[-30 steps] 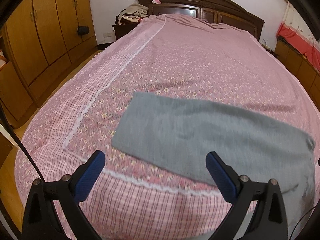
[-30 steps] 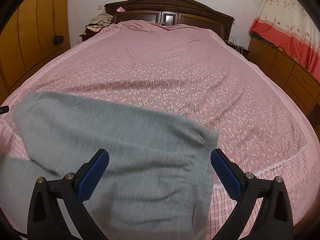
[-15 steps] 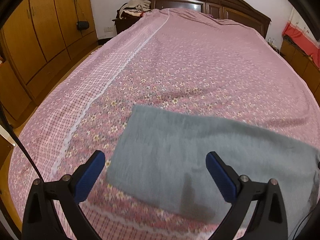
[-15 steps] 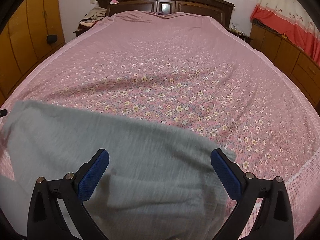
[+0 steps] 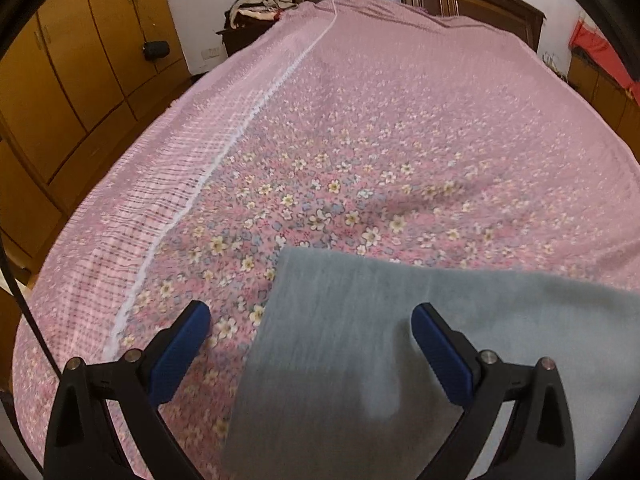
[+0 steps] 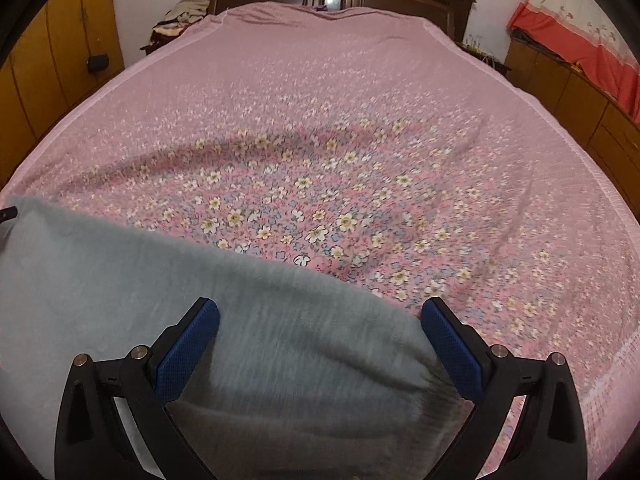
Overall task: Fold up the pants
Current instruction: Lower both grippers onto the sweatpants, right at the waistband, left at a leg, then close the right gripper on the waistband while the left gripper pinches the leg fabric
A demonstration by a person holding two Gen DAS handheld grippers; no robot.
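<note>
- Left gripper [image 5: 310, 338] is hovering with its blue pads spread wide, gripping nothing, low over the near left corner of the grey pants [image 5: 400, 340], which are lying flat on the flowered bedspread [image 5: 360, 140]
- Risk brewing in the left wrist view: the pants' left edge is sitting between the pads, so a shallow pinch could be catching only the top layer, or be dragging bedspread up with it
- Right gripper [image 6: 320, 334] is also hanging wide apart and empty, straddling the pants' right end [image 6: 280, 340]
- Right wrist view is blurring heavily; the bunched end by the right pad [image 6: 452, 344] could be slipping out and skewing the fold
</note>
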